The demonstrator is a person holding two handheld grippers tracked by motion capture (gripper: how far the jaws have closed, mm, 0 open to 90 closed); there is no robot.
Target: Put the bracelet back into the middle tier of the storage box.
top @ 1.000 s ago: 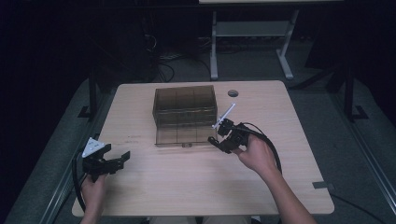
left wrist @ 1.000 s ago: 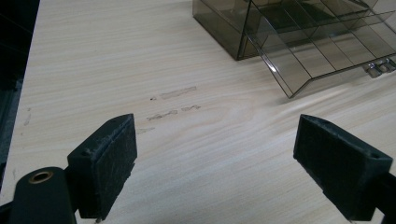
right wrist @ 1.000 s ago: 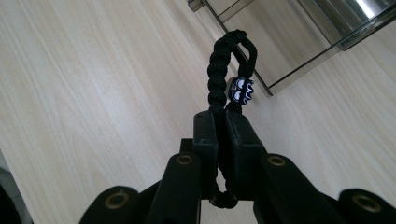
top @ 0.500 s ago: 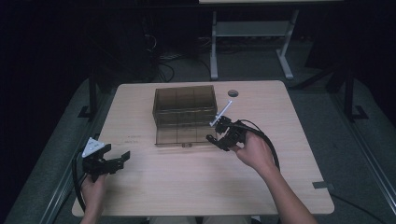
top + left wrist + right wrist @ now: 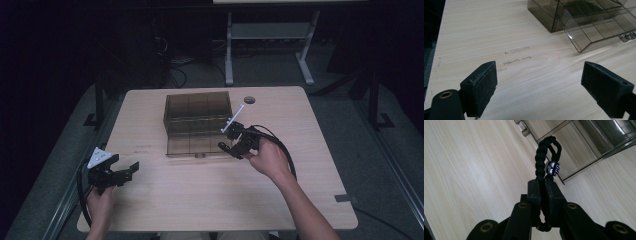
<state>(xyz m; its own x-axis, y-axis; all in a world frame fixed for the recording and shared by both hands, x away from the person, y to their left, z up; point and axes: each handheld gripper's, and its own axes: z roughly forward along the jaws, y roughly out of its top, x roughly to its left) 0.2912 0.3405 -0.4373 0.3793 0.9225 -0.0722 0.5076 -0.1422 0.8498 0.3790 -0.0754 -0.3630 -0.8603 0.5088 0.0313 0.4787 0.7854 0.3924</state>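
Note:
My right gripper (image 5: 544, 182) is shut on a black braided cord (image 5: 541, 152) that carries a black-and-white bead (image 5: 552, 168). The cord's loop sticks out past the jaws, over the front edge of a smoky clear compartment box (image 5: 586, 140). In the high view the right gripper (image 5: 227, 146) is at the box's (image 5: 197, 117) front right corner, just above the open lid. My left gripper (image 5: 129, 170) rests near the table's front left, apart from the box. Its jaws stand open with nothing between them in the left gripper view (image 5: 539, 85).
The box has several compartments (image 5: 584, 20) and a small metal latch (image 5: 627, 37) on its lowered front lid. The light wooden table (image 5: 210, 200) has a round grommet (image 5: 249, 100) behind the box. A desk frame (image 5: 270, 35) stands on the dark floor beyond.
The right gripper has shifted slightly toward the box with the cord still in it. The left gripper has kept still.

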